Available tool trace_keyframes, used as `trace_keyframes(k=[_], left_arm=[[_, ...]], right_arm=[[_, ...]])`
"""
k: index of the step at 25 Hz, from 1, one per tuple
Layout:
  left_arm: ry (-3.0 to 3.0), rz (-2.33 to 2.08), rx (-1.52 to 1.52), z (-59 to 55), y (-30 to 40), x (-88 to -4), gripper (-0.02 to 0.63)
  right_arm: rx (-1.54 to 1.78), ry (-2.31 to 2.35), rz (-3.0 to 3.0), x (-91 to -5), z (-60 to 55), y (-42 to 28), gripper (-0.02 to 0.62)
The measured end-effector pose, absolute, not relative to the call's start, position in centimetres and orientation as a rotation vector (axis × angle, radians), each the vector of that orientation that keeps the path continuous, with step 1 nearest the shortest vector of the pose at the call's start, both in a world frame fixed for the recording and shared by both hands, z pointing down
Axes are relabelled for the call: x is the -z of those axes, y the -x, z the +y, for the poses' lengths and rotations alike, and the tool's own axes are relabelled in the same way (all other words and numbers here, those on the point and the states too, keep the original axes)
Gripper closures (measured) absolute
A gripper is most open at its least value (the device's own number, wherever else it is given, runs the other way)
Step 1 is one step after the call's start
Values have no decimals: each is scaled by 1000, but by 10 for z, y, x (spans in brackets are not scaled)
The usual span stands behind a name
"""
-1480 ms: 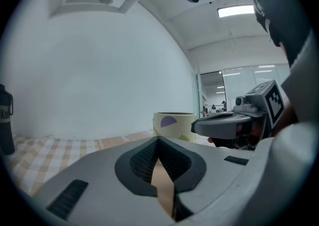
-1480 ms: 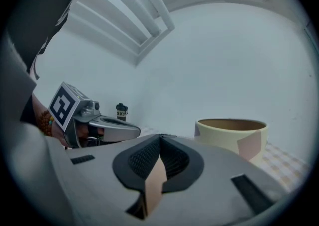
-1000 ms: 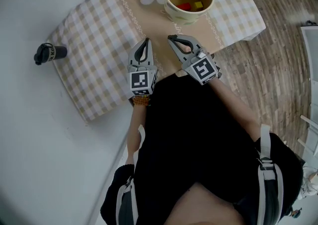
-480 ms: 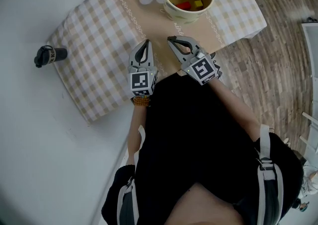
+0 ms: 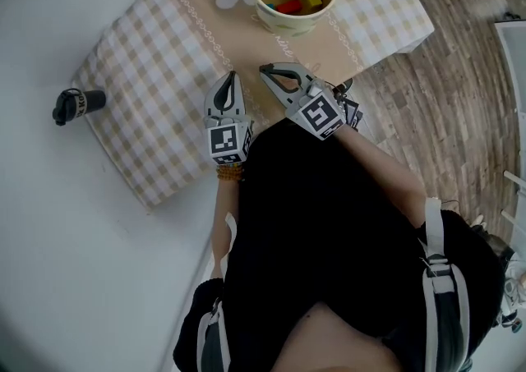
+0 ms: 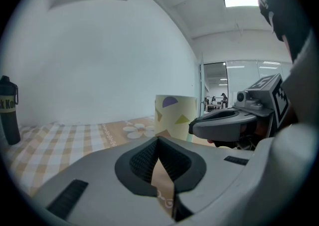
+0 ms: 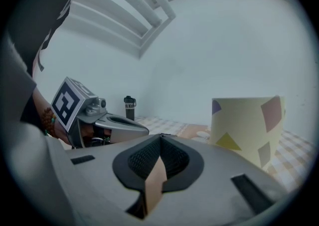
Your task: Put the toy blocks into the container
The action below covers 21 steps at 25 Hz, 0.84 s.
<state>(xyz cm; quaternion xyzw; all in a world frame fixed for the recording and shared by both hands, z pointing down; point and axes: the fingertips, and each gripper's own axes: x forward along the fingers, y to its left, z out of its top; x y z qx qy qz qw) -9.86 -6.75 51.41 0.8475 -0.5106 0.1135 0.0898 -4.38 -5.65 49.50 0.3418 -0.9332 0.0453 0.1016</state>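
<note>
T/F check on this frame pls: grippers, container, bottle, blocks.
1. The left gripper and right gripper are both shut and empty. True.
2. The container is empty. False: blocks lie in it.
3. The container stands on the beige runner. True.
4. The bottle touches the container. False: it is well apart, by the left edge of the cloth.
5. The right gripper holds a block. False: its fingers are together on nothing.
</note>
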Motion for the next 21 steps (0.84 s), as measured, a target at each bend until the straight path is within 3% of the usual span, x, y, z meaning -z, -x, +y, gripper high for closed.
trace_keyframes(k=[12, 21], left_arm=[[-2450, -1584, -421, -58, 98, -517, 603], [-2496, -1614, -288, -80, 114, -507, 603]], right_arm=[[-166, -880, -2831, -494, -48, 53, 594], [-1, -876, -2831, -490, -68, 72, 594]])
